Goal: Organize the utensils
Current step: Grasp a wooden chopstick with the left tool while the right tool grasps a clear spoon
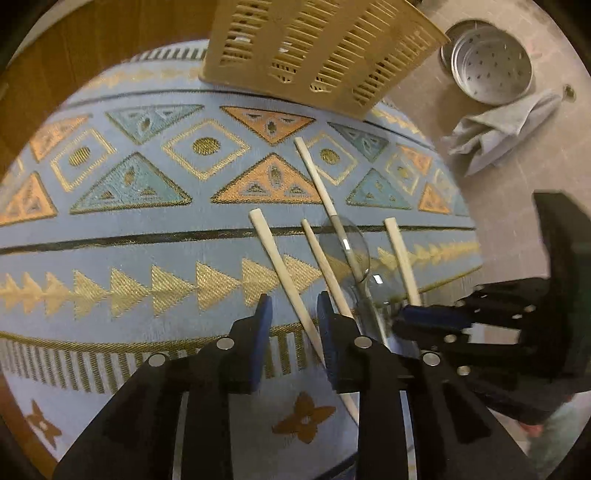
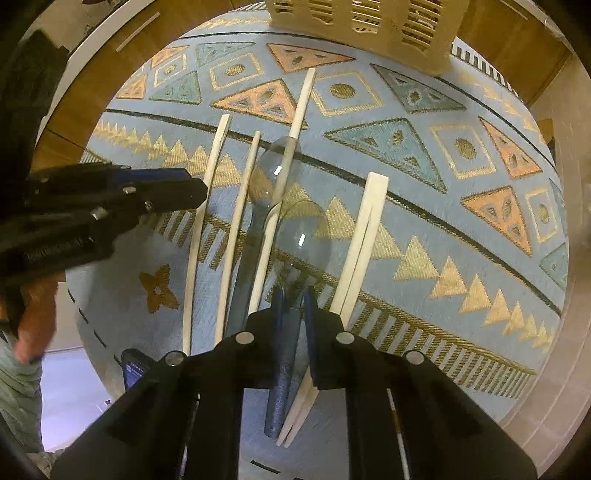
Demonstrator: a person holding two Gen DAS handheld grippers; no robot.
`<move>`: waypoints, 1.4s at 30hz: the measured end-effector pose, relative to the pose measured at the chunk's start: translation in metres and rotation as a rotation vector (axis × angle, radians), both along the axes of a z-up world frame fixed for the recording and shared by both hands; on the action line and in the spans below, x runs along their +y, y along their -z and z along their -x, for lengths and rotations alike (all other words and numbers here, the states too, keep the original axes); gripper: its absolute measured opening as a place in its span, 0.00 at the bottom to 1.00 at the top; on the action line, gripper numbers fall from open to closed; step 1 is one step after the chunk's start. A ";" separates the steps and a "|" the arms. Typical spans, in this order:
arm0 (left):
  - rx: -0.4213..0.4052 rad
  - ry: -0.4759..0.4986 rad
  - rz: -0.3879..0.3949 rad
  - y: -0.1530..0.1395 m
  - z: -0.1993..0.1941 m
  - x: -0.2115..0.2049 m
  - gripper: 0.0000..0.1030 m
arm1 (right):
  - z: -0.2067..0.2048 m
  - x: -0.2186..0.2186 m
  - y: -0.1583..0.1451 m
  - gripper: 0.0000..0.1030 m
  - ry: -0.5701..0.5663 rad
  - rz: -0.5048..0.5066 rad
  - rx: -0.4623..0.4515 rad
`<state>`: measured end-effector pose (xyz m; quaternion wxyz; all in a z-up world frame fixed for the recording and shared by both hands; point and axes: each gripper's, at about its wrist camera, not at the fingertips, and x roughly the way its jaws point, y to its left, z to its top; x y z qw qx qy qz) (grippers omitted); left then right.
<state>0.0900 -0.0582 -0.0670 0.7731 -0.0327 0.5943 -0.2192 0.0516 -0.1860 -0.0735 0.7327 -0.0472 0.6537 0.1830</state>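
Several pale chopsticks (image 1: 284, 277) and two clear plastic spoons (image 1: 347, 247) lie on a blue patterned mat (image 1: 147, 258). A beige slotted utensil basket (image 1: 317, 48) stands at the mat's far edge. My left gripper (image 1: 291, 314) is open, its fingers either side of a chopstick. My right gripper (image 2: 294, 299) is narrowly open around the grey handle of a clear spoon (image 2: 303, 236), next to a chopstick pair (image 2: 364, 240). The other spoon (image 2: 275, 173) lies left of it. The left gripper shows in the right wrist view (image 2: 184, 188), the right gripper in the left wrist view (image 1: 424, 317).
A perforated metal pot (image 1: 491, 66) and a crumpled grey cloth (image 1: 502, 129) lie on the floor past the mat's right side. The basket shows in the right wrist view (image 2: 369, 22). Wooden table surface (image 1: 92, 44) rims the mat.
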 end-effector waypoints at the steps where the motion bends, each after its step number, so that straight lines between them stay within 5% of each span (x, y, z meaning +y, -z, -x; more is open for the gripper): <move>1: -0.025 0.010 -0.054 -0.001 0.004 -0.008 0.23 | 0.002 -0.003 -0.001 0.09 -0.004 -0.001 -0.003; 7: -0.144 0.082 -0.351 0.002 0.027 -0.062 0.30 | 0.009 -0.024 -0.003 0.06 -0.010 -0.038 -0.016; 10: -0.151 0.076 -0.363 0.002 0.028 -0.070 0.26 | 0.021 -0.034 -0.013 0.05 -0.023 -0.076 -0.044; 12: -0.158 0.056 -0.370 0.002 0.027 -0.067 0.09 | 0.027 -0.043 -0.022 0.03 -0.027 -0.106 -0.072; 13: -0.165 0.047 -0.372 0.001 0.027 -0.064 0.08 | 0.029 -0.046 -0.027 0.02 -0.028 -0.122 -0.086; 23: -0.195 -0.066 -0.137 -0.011 0.033 -0.014 0.01 | 0.028 -0.064 -0.038 0.03 0.005 -0.185 -0.114; 30: -0.228 -0.063 -0.090 -0.031 0.034 0.010 0.02 | 0.027 -0.040 -0.026 0.04 -0.066 -0.154 -0.038; 34: -0.238 -0.054 -0.069 -0.034 0.035 0.014 0.02 | 0.022 -0.041 -0.021 0.24 -0.041 -0.149 0.004; 42: -0.243 -0.047 -0.030 -0.028 0.033 0.016 0.02 | 0.020 -0.023 -0.012 0.24 -0.061 0.002 0.005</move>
